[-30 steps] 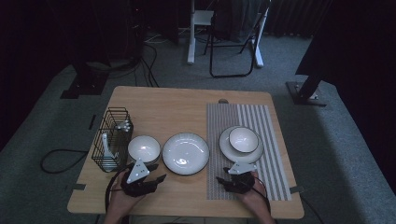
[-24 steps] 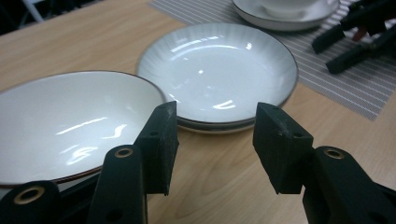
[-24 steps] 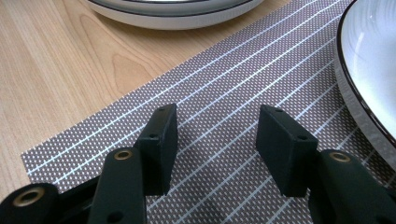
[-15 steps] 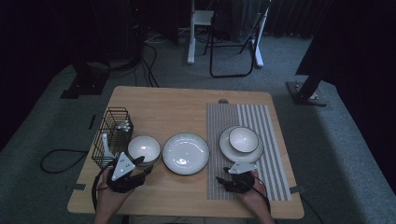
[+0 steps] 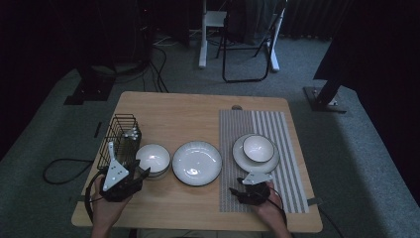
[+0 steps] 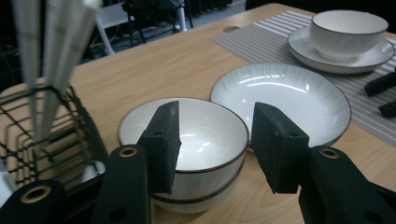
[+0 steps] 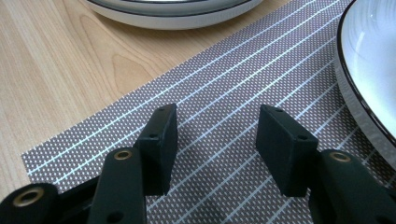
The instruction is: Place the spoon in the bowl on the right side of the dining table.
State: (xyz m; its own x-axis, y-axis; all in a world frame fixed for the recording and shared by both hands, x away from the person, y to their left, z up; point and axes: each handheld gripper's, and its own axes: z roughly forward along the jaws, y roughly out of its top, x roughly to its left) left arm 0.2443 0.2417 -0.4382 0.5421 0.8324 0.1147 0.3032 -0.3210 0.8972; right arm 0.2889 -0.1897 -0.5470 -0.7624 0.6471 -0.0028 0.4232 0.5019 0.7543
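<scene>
1. Bowl (image 5: 153,159) sits lower left of the table, beside the wire basket (image 5: 119,140).
2. Left gripper (image 5: 130,174) hovers just before it, jaws wide, having just narrowed slightly, gripping nothing.
3. Right gripper (image 5: 242,191) rests on the striped mat (image 5: 287,163), jaws apart, empty.

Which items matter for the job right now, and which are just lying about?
In the job: left gripper, open, aimed at the bowl; right gripper, open over the mat.
Lying about: rack, middle plate, bowl on plate.
</scene>
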